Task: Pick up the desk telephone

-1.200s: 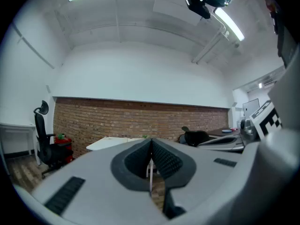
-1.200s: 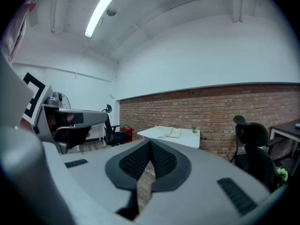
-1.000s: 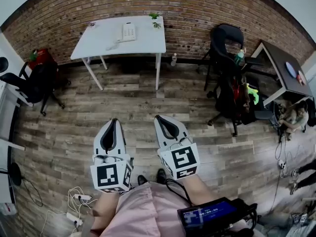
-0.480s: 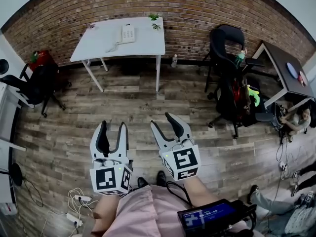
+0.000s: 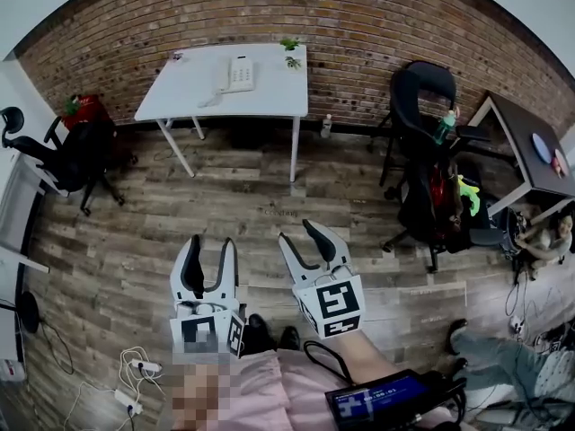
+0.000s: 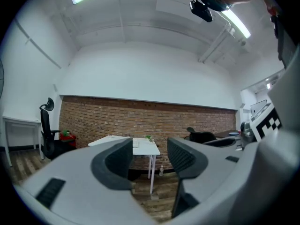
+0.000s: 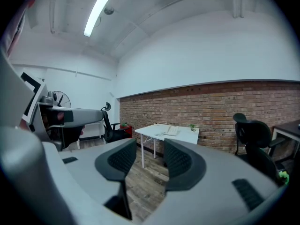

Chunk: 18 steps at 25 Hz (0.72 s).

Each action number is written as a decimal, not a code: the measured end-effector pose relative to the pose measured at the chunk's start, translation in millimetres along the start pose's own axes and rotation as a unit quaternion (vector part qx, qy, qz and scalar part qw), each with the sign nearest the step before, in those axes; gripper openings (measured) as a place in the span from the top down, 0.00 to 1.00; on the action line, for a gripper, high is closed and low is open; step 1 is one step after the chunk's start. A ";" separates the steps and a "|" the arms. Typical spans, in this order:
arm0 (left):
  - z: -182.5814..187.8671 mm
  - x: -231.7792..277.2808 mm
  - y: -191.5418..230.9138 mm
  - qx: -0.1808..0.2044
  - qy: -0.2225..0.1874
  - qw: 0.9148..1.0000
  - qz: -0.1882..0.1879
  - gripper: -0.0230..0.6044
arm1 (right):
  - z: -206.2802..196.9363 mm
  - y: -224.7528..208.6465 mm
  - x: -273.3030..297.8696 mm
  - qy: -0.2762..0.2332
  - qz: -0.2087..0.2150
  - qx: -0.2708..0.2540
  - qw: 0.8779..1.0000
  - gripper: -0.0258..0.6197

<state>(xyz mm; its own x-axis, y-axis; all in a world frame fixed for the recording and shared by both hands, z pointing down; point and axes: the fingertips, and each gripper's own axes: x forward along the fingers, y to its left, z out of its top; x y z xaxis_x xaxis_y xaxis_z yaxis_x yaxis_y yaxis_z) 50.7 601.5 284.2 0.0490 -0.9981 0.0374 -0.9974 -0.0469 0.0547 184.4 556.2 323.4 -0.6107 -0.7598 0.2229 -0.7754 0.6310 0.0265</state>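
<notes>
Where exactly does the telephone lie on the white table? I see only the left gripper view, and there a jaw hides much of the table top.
Observer: In the head view the desk telephone lies near the middle of the white table, a little toward the brick wall.
Operator: And the right gripper, is it ready?
Observer: The right gripper is open. Its jaws have just been opening, then eased in slightly, and nothing is between them.
Operator: Is anything on the floor close to me?
Observer: Yes, white power strips and cables lie on the wooden floor at your left side.
</notes>
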 end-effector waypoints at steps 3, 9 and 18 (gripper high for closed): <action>-4.1 13.3 5.9 0.000 0.005 1.000 0.003 0.60 | -1.4 -4.7 15.4 0.004 0.003 0.001 1.000 0.67; -20.5 71.0 34.0 -0.005 0.019 1.000 0.002 0.60 | -7.6 -19.6 75.9 0.019 0.005 0.003 1.000 0.67; -18.4 200.0 101.8 -0.007 0.028 0.999 -0.017 0.60 | 13.3 -52.8 205.9 0.032 -0.010 0.011 0.999 0.68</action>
<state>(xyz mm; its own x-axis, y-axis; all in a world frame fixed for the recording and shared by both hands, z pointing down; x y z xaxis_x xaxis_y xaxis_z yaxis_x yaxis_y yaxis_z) -40.0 397.8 315.7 0.0865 -0.9922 0.0901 -0.9943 -0.0803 0.0707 97.5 364.3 355.0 -0.5843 -0.7601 0.2844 -0.7910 0.6117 0.0097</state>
